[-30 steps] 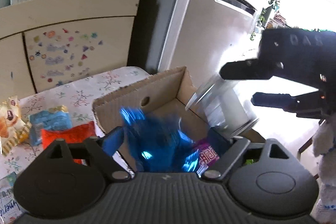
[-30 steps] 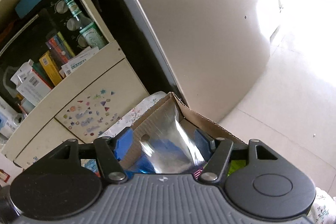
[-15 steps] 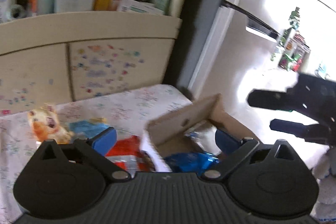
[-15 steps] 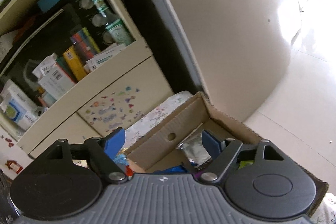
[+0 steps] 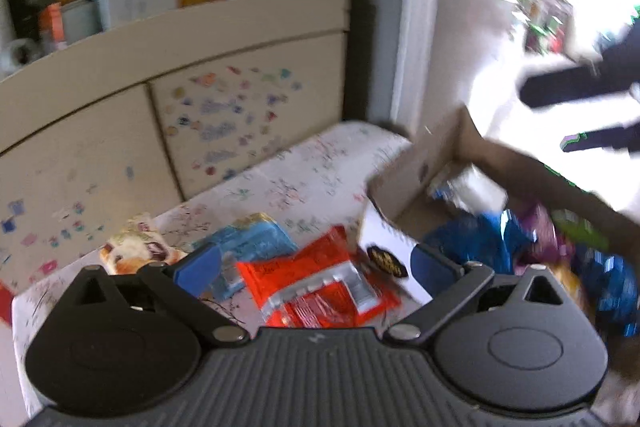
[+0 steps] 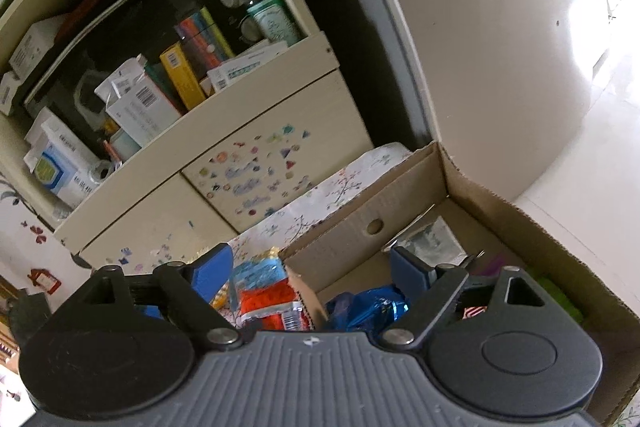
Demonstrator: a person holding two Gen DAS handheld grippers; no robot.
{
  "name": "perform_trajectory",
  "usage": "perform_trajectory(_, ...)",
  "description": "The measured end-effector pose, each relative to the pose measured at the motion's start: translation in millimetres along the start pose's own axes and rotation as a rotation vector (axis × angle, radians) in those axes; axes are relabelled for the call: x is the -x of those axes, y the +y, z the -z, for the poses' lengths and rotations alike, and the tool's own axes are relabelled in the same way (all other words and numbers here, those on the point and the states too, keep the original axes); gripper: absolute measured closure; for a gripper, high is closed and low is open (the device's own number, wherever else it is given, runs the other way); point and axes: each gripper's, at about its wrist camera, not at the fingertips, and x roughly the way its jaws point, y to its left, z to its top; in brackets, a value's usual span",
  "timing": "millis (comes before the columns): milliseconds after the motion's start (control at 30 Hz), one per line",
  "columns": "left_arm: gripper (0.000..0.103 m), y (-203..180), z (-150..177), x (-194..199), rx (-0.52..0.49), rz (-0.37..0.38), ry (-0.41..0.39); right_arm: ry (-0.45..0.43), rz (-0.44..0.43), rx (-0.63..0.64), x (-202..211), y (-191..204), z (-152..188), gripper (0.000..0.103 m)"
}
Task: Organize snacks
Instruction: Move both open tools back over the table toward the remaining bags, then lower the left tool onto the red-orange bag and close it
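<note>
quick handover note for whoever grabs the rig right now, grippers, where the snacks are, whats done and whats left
Left gripper: open, empty, above the table snacks.
Right gripper: open, empty, at the cardboard box.
In the box: blue foil pack, silver pack, purple and green packs.
On the floral table: red pack, light blue pack, cartoon-print pack.
Left: move those three into the box.

Cardboard box: matt brown corrugated card, rough cut edges.
Blue packet: glossy crinkled foil.
Red packet: glossy plastic film, silver seal strip.
Tablecloth: smooth floral-printed sheet.
Cabinet: matt cream laminate with stickers.
Refrigerator: smooth satin metallic finish.
</note>
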Motion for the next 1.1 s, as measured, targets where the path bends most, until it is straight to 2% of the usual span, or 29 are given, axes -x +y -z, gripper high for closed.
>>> perform_trajectory(167, 0.003, -10.0, 10.9, -15.9, -0.136, 0.019, 0.015, 0.010, -0.003, 0.003, -1.9, 3.2, 1.4, 0.013)
perform_trajectory(433, 0.004, -2.2, 8.1, -42.3, -0.212, 0.053, 0.008, 0.037, -0.012, 0.014, -8.1, 9.4, 4.9, 0.012)
perform_trajectory(567, 0.004, 0.2, 7.7, -56.3, -0.259, 0.080, 0.029, 0.045, -0.013, 0.018, -10.5, 11.1, 5.4, 0.012)
perform_trajectory(733, 0.004, 4.9, 9.0, -68.9, -0.238, 0.124, 0.049, 0.052, -0.015, 0.025, -12.3, 12.1, 4.9, 0.012)
perform_trajectory(967, 0.008, -1.0, 19.7, -76.3, -0.239, 0.129, 0.088, 0.053, -0.013, 0.024, -13.6, 12.6, 4.1, 0.012)
perform_trajectory(1100, 0.021, 1.7, 22.5, -68.9, -0.192, 0.125, 0.105, 0.073, -0.020, 0.034, -17.6, 15.4, 5.8, 0.012)
